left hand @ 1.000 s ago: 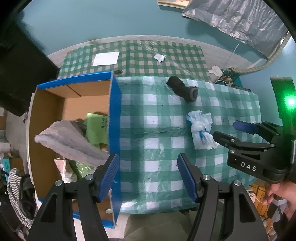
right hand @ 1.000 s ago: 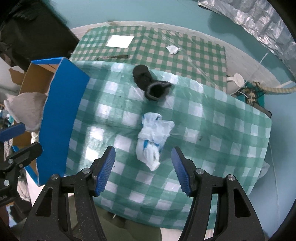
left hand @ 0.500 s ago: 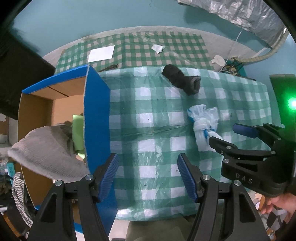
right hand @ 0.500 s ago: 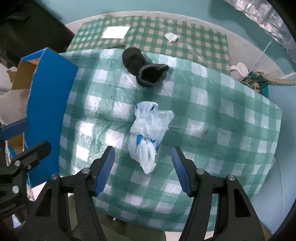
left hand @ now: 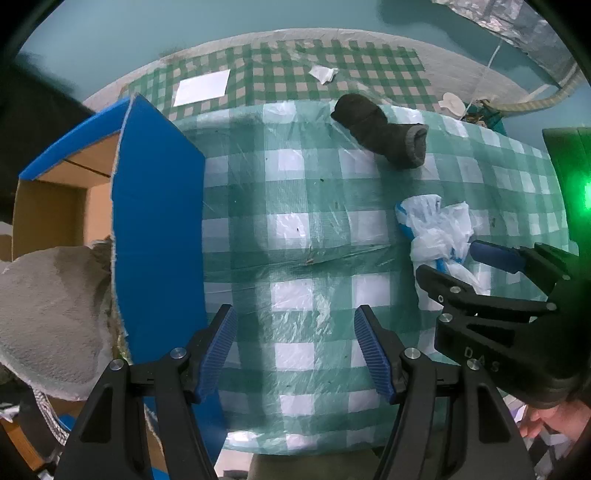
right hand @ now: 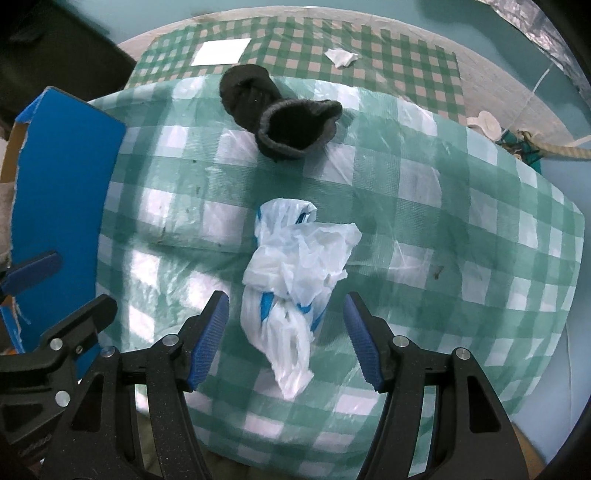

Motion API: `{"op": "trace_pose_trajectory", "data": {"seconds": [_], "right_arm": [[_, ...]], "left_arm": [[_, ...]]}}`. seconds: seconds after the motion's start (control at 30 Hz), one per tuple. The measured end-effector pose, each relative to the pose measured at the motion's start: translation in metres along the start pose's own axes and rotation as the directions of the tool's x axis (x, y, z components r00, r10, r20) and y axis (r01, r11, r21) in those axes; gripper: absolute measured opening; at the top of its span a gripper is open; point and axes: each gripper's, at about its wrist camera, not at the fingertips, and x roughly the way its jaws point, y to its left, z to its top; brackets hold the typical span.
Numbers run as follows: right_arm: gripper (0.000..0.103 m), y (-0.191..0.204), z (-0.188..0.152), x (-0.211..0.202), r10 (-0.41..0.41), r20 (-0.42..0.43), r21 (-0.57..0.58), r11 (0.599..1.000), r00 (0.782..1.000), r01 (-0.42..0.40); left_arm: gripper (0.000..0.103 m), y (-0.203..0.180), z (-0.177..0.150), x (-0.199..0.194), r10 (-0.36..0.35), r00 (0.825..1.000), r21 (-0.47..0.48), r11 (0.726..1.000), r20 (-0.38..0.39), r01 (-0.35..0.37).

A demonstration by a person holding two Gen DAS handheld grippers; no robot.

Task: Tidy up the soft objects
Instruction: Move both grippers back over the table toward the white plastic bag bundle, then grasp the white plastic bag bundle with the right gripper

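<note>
A crumpled white and blue plastic bag (right hand: 295, 280) lies on the green checked tablecloth (right hand: 424, 221). My right gripper (right hand: 286, 338) hangs open straight above it, and the bag's lower end shows between the blue pads without touching them. A dark rolled sock (right hand: 280, 118) lies farther back. My left gripper (left hand: 295, 350) is open over bare cloth, just right of the blue cardboard box (left hand: 159, 236). A grey cloth (left hand: 51, 317) drapes over the box's near edge. From the left wrist camera, the right gripper (left hand: 458, 262) straddles the bag (left hand: 436, 229), with the sock (left hand: 384, 136) beyond.
Beyond the table's far edge, a white paper sheet (left hand: 202, 88) and a crumpled scrap (left hand: 323, 73) lie on a lower checked cloth. Silver foil (left hand: 517, 22) and a rope (right hand: 554, 149) sit at the far right. A person's hand (left hand: 554, 417) holds the right gripper.
Both grippers have sunk toward the table, so cloth, bag and sock look larger. The left gripper has shifted right, off the box edge. Both jaws stay equally wide.
</note>
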Motion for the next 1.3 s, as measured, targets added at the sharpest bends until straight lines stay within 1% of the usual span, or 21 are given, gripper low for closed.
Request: {"op": "trace_pose_trajectory", "data": {"seconds": [0.1,0.43,0.47,0.5,0.53,0.57,0.63,0.77,0.9,1.03,1.3], "right_arm": [[0.064,-0.001,0.0,0.006,-0.008,-0.003,0.001,1.0,1.0,0.008],[0.064,-0.006,-0.001,0.024,-0.053,0.001,0.005,0.999,0.999,0.053],[0.062,-0.007,-0.001,0.025,-0.058,0.003,0.005,0.998,0.998,0.058],[0.052,-0.008,-0.002,0.025,-0.062,0.008,0.004,0.998,0.998,0.062],[0.043,-0.009,-0.003,0.025,-0.064,0.016,0.002,0.998,0.998,0.064],[0.043,-0.01,-0.003,0.025,-0.061,0.021,-0.002,0.998,0.998,0.061],[0.04,-0.01,-0.004,0.024,-0.06,0.024,-0.017,0.998,0.998,0.061],[0.038,-0.013,-0.01,0.021,-0.07,0.041,-0.04,0.997,0.997,0.072],[0.038,-0.025,-0.016,0.019,-0.067,0.047,-0.018,0.998,0.997,0.068],[0.038,-0.037,-0.019,0.014,-0.07,0.052,0.007,0.998,0.996,0.069],[0.038,-0.057,-0.028,0.012,-0.049,0.036,0.057,0.997,0.998,0.047]], "left_arm": [[0.067,0.0,0.002,0.004,0.007,1.0,0.0,1.0,-0.004,-0.007],[0.067,0.001,0.005,0.02,-0.006,1.0,-0.027,1.0,-0.021,0.005],[0.067,0.001,0.005,0.021,-0.008,1.0,-0.031,1.0,-0.024,0.007],[0.067,0.001,0.004,0.022,-0.011,1.0,-0.034,0.999,-0.025,0.011],[0.067,0.0,0.005,0.023,-0.02,0.999,-0.038,0.999,-0.026,0.019],[0.067,0.0,0.006,0.023,-0.029,0.999,-0.042,0.999,-0.025,0.028],[0.067,-0.001,0.008,0.023,-0.04,0.999,-0.047,0.998,-0.016,0.04],[0.069,-0.006,0.016,0.023,-0.049,0.999,-0.054,0.997,-0.007,0.049],[0.069,-0.01,0.027,0.024,-0.052,0.999,-0.066,0.996,-0.001,0.052],[0.07,-0.013,0.04,0.024,-0.075,0.997,-0.079,0.994,0.016,0.076],[0.07,-0.014,0.076,0.023,-0.09,0.994,-0.141,0.985,0.058,0.098]]}}
